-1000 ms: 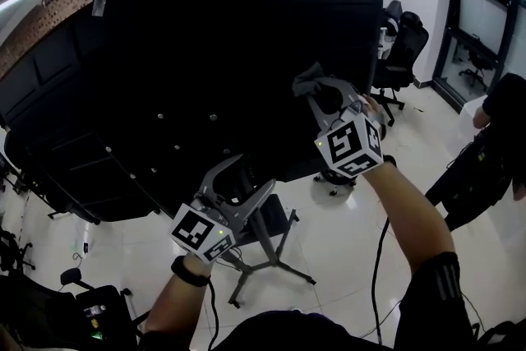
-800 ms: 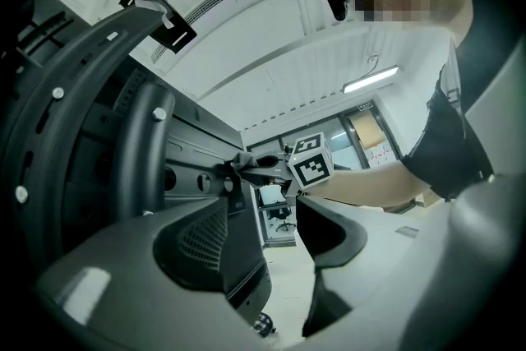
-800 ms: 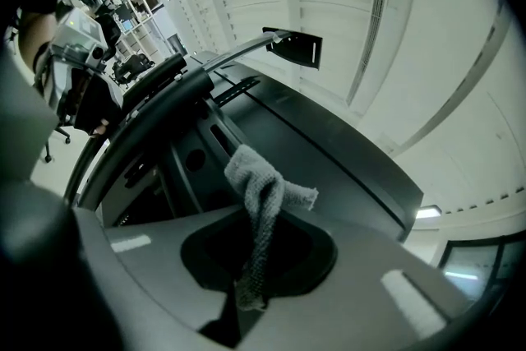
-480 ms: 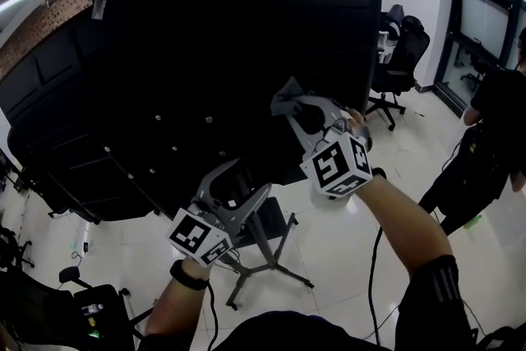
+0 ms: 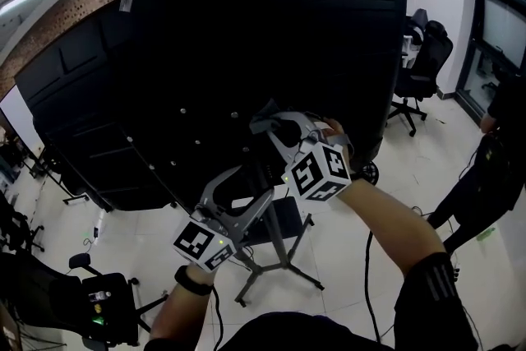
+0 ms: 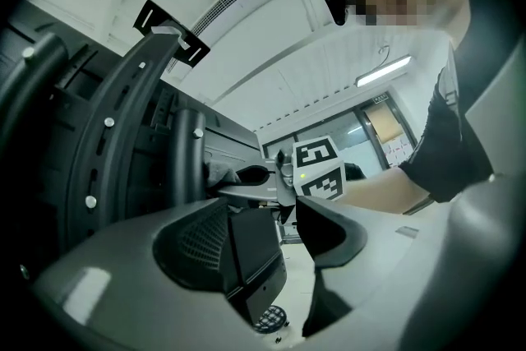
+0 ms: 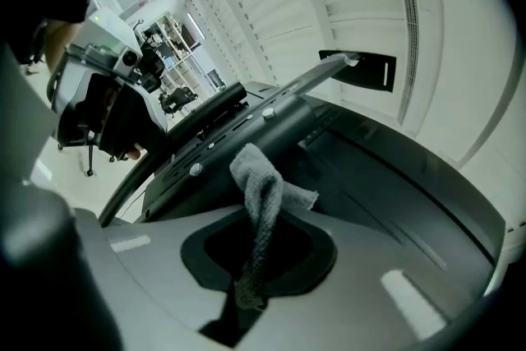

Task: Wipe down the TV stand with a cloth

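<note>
Grips grey cloth (image 7: 261, 201) in right gripper (image 5: 275, 126) jaws, closed tight, at frame centre near TV stand (image 5: 275, 242); holds left gripper (image 5: 246, 187) lower left, jaws parted, empty. Calls for firm, even strokes.

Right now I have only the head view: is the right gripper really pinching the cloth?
Observer: Yes. The right gripper view shows the right gripper shut on the grey cloth, which sticks up twisted past the jaws.
Operator: And the other one?
Observer: Its own view shows the left gripper open, with nothing between the jaws.
</note>
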A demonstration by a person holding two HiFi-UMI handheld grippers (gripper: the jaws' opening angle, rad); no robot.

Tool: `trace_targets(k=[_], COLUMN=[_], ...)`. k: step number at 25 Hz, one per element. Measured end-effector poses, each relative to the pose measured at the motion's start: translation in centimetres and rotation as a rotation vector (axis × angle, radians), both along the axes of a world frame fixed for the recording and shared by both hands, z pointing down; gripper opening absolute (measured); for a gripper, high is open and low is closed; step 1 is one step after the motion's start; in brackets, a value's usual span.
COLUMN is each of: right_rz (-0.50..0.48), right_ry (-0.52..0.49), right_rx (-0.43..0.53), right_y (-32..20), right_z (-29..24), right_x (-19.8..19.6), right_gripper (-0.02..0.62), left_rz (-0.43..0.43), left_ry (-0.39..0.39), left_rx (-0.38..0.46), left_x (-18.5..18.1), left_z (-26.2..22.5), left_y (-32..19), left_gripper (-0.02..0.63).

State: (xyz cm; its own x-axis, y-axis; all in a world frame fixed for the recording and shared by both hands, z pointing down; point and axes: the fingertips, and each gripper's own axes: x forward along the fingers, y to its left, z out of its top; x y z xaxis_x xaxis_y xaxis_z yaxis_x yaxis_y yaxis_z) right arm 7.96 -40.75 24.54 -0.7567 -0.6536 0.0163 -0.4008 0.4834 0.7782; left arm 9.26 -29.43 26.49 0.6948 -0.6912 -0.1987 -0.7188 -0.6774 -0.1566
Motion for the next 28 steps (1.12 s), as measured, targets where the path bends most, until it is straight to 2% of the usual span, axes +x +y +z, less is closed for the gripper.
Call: trace_targets(k=[6, 20, 28], right_rz=[0.041, 0.234, 0.333], right_ry=[-0.002, -0.053, -0.050], right_rx=[0.023, -0.010, 0.003], right_y=[-0.9, -4.2, -4.8], right_z=[0.5, 0.4, 0.1], right_x=[1.8, 12.1, 14.7], right_gripper=[0.023, 0.023, 0.023], left_rz=[0.009, 0.118, 0.144], left_ry=[-0.002, -0.018, -0.012], left_rx=[-0.012, -0.004, 0.012], left_x=[0.4, 5.2, 5.5], left_z=[0.6, 0.1, -0.5], left_y=[-0.2, -0.9, -0.3], left_gripper=[0.284, 0.284, 0.284])
